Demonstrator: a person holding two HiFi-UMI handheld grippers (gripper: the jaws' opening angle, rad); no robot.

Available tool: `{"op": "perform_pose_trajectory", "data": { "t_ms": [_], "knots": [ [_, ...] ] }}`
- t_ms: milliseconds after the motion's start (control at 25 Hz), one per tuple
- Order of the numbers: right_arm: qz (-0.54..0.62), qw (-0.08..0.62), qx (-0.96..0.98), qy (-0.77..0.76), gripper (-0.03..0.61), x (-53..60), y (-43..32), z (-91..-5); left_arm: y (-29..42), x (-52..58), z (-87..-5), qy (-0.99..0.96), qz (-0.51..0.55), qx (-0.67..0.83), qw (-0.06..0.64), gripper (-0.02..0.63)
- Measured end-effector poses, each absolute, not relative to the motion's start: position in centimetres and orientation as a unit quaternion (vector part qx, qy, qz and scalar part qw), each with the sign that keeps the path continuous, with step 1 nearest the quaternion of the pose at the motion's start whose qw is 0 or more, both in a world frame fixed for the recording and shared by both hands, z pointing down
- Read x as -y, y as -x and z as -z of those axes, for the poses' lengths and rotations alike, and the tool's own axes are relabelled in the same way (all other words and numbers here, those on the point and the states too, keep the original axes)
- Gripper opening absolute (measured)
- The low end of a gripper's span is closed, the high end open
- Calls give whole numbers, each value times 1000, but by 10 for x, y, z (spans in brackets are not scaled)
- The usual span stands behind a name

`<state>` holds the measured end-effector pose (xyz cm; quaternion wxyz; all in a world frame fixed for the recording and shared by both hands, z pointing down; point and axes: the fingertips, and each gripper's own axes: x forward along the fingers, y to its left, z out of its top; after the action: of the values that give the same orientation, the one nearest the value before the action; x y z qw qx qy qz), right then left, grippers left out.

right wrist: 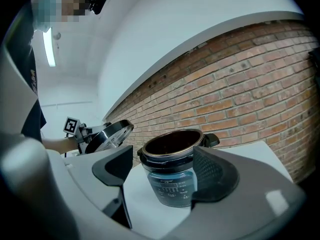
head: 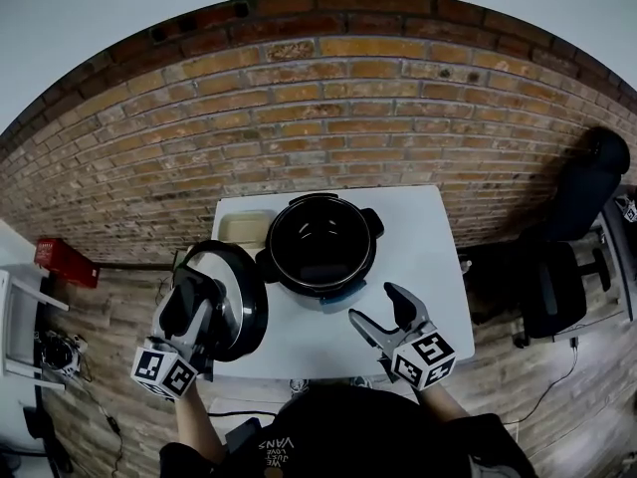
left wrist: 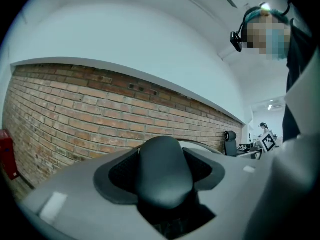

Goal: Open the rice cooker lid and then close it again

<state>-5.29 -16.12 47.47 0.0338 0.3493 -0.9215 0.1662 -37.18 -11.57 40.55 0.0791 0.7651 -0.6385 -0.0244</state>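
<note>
My left gripper's (head: 194,305) fingers are clamped on the black knob (left wrist: 164,176) of the lid (head: 239,302), which is tilted at lower left of the frame. My right gripper (head: 376,305) has its fingers apart and empty, lower right of the open rice cooker (head: 320,245) at centre frame on the white table (head: 428,267).

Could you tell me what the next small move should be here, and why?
Probably carry the left gripper sideways to centre the round silver-and-black lid over the black rice cooker pot before lowering it. The lid hangs at the white table's left edge, gripped by its black knob, and the pot stands open.
</note>
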Motion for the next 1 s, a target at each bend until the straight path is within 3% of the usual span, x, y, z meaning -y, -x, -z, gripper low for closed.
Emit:
{"op": "perform_pose_trajectory", "data": {
  "t_ms": [320,1000],
  "knots": [
    [-167,33,919,-355,368,161,55,-476,375,119,-416,-763,29,639,91,279],
    [-174,10,878,-445,368,153,26,-478,326,211,-393,-851,-24,523,41,279]
  ]
}}
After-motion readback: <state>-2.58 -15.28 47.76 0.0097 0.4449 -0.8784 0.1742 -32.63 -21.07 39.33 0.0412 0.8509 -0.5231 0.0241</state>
